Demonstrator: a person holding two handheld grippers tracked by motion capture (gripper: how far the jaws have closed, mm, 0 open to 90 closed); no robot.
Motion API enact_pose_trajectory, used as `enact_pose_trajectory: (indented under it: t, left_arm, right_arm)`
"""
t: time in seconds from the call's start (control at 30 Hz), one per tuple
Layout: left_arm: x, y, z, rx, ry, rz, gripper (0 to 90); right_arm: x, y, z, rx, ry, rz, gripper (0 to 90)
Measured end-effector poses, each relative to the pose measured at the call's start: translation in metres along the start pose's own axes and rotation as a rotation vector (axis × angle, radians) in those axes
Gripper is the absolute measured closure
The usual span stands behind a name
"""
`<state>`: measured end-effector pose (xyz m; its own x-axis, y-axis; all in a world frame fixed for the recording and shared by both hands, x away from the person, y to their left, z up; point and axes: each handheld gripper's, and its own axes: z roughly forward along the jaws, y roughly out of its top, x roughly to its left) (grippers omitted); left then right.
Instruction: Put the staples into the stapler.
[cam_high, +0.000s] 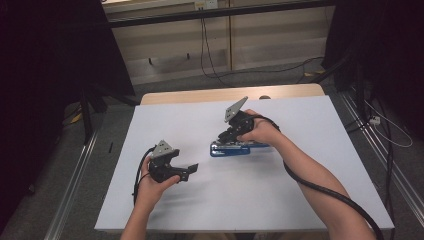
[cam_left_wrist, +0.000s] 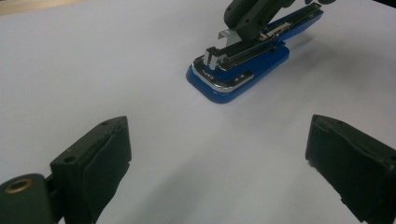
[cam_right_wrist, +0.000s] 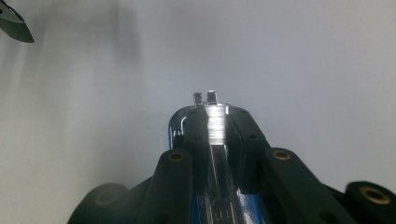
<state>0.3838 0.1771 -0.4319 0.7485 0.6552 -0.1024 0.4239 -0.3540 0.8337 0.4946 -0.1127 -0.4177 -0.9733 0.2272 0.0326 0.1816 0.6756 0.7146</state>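
Note:
A blue stapler (cam_high: 230, 149) with a chrome magazine lies flat near the middle of the white table top (cam_high: 280, 200). My right gripper (cam_high: 232, 137) comes down on it from the right and is shut on its upper part. In the right gripper view the two black jaws (cam_right_wrist: 215, 122) clamp the sides of the stapler (cam_right_wrist: 212, 99), whose chrome nose sticks out ahead. The left gripper view has the stapler (cam_left_wrist: 233, 79) at upper right with the right gripper (cam_left_wrist: 252, 18) on it. My left gripper (cam_high: 189, 171) hovers to the stapler's left, open, with nothing between its fingers (cam_left_wrist: 105, 158).
The far edge of the table is a wooden strip (cam_high: 200, 95). Black curtains, stands and floor cables (cam_high: 210, 55) surround the table. Metal rails (cam_high: 75, 175) run along both sides on the floor. A cable (cam_high: 325, 190) trails from the right gripper along the forearm.

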Motion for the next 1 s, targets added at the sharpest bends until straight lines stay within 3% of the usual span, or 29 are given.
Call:
enact_pose_trajectory:
  t: [1.0]
  left_arm:
    - [-0.0002,-0.0002,0.0001,0.003,-0.002,0.001,7.1]
  right_arm:
    - [0.0003,-0.0023,0.0071,0.022,0.019,-0.033,79.2]
